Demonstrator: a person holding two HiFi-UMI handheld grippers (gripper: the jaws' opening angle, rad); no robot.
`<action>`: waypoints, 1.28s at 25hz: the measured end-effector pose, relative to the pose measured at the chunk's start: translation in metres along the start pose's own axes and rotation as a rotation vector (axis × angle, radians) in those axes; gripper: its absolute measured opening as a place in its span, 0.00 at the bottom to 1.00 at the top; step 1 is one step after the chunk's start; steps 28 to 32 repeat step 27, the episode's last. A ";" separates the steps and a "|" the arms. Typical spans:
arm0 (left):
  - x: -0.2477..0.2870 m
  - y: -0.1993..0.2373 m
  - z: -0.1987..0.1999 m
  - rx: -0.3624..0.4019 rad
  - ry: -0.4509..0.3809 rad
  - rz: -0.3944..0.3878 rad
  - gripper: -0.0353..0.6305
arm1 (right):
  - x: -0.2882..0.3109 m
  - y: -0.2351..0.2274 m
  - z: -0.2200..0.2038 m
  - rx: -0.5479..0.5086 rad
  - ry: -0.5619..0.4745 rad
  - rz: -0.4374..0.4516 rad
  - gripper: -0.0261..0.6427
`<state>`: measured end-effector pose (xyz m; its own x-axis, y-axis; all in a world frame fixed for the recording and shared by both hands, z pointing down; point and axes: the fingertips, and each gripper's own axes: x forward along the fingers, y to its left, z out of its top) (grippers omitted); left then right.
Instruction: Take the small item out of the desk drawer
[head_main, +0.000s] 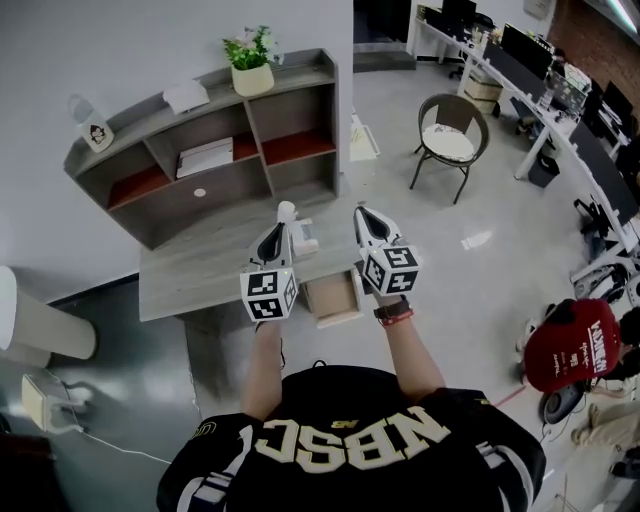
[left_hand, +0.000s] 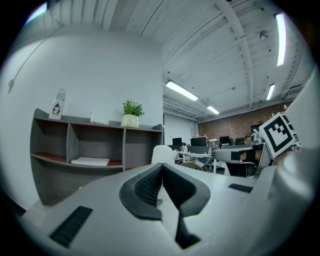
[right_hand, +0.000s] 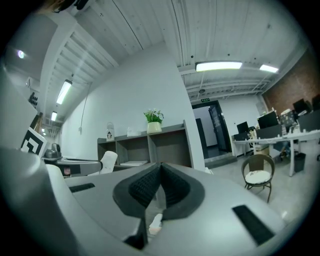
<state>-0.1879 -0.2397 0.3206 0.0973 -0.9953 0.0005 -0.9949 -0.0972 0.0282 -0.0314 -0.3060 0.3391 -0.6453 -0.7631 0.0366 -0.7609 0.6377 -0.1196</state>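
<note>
The grey desk (head_main: 190, 275) lies below both grippers in the head view, and its drawer (head_main: 335, 298) stands pulled open at the front edge, showing a pale wooden inside. I cannot make out a small item in it. My left gripper (head_main: 274, 232) (left_hand: 162, 165) hovers over the desk top, shut and empty. My right gripper (head_main: 363, 214) (right_hand: 160, 165) hovers just beyond the drawer, its jaws also meeting with nothing between them. A white cylinder (head_main: 287, 212) and a small white box (head_main: 306, 238) sit on the desk between the grippers.
A grey shelf unit (head_main: 220, 150) (left_hand: 95, 145) (right_hand: 150, 145) with a potted plant (head_main: 252, 62) rises behind the desk. A round chair (head_main: 450, 140) (right_hand: 258, 177) stands at the right. A person in a red cap (head_main: 575, 345) is at the far right, a white appliance (head_main: 40, 330) at the left.
</note>
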 end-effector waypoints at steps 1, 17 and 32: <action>0.000 0.000 0.001 -0.004 -0.006 0.001 0.08 | 0.000 0.000 0.000 -0.004 -0.001 -0.005 0.05; 0.014 0.005 -0.008 -0.019 -0.012 -0.003 0.08 | 0.014 -0.010 -0.016 -0.035 0.044 -0.030 0.05; 0.046 0.002 -0.063 -0.020 0.095 -0.053 0.08 | 0.031 -0.029 -0.031 -0.040 0.076 -0.054 0.05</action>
